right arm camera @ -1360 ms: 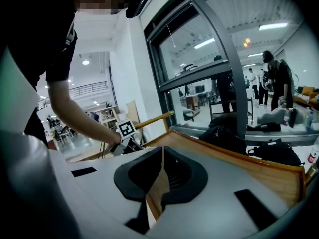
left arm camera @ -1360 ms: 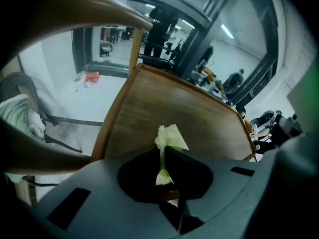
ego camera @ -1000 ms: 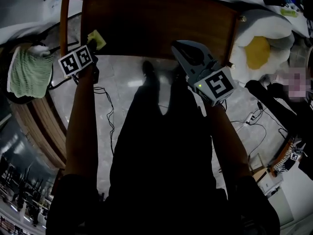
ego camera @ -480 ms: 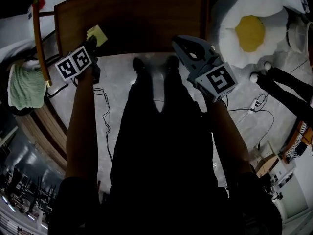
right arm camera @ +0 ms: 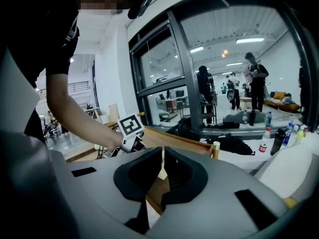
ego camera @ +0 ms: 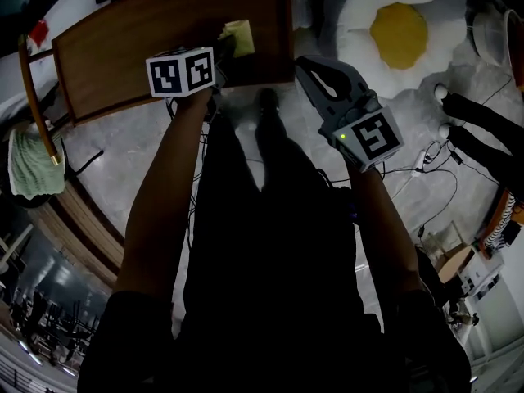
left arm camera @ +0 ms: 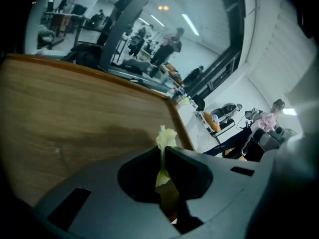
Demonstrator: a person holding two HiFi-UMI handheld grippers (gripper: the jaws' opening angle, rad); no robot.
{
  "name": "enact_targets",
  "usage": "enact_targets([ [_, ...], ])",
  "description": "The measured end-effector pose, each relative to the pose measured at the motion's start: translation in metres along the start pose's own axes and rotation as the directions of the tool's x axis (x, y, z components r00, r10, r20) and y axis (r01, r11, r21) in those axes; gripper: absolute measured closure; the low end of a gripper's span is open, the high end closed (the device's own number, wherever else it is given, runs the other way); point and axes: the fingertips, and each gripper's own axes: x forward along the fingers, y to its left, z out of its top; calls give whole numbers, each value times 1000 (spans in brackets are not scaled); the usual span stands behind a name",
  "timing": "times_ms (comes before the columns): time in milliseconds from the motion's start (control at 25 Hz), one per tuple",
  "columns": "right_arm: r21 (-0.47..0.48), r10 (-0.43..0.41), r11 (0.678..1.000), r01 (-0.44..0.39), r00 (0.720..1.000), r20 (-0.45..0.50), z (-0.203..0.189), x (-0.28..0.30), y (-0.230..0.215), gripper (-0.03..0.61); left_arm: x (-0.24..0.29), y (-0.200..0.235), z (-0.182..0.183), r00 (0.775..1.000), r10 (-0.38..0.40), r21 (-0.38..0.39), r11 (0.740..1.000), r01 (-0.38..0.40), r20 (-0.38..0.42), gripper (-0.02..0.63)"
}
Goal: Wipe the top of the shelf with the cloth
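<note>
The wooden shelf top [ego camera: 139, 47] fills the upper left of the head view. My left gripper [ego camera: 225, 47] reaches over its right front part, shut on a small yellow-green cloth [ego camera: 238, 34] that lies against the wood near the right end. In the left gripper view the cloth [left arm camera: 164, 136] sticks up from between the closed jaws of the left gripper [left arm camera: 163, 151], with the shelf top [left arm camera: 70, 113] just beyond. My right gripper [ego camera: 304, 65] hangs over the floor in front of the shelf's right corner. The right gripper [right arm camera: 163, 156] is shut with nothing in it.
A white and yellow egg-shaped cushion [ego camera: 393, 31] lies on the floor right of the shelf. A green towel [ego camera: 33, 166] hangs at the far left. Cables [ego camera: 426, 162] and another person's legs [ego camera: 483, 121] are at the right. The shelf's corner post [right arm camera: 216, 148] stands ahead of the right gripper.
My left gripper has slid the cloth from the shelf top's left front part to near its right end. The right gripper has stayed about where it was.
</note>
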Motion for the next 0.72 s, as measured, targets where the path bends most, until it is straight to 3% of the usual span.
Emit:
enact_targets([
  [280, 8, -33, 999, 33, 999, -4, -16, -31, -27, 552, 49, -39, -6, 998, -31, 26, 999, 33, -50, 581],
  [520, 6, -20, 1000, 20, 1000, -14, -22, -43, -29, 551, 62, -40, -9, 996, 23, 69, 997, -17, -88, 580],
  [720, 26, -23, 999, 23, 1000, -16, -24, -44, -29, 552, 64, -41, -8, 995, 23, 87, 996, -15, -99, 580],
])
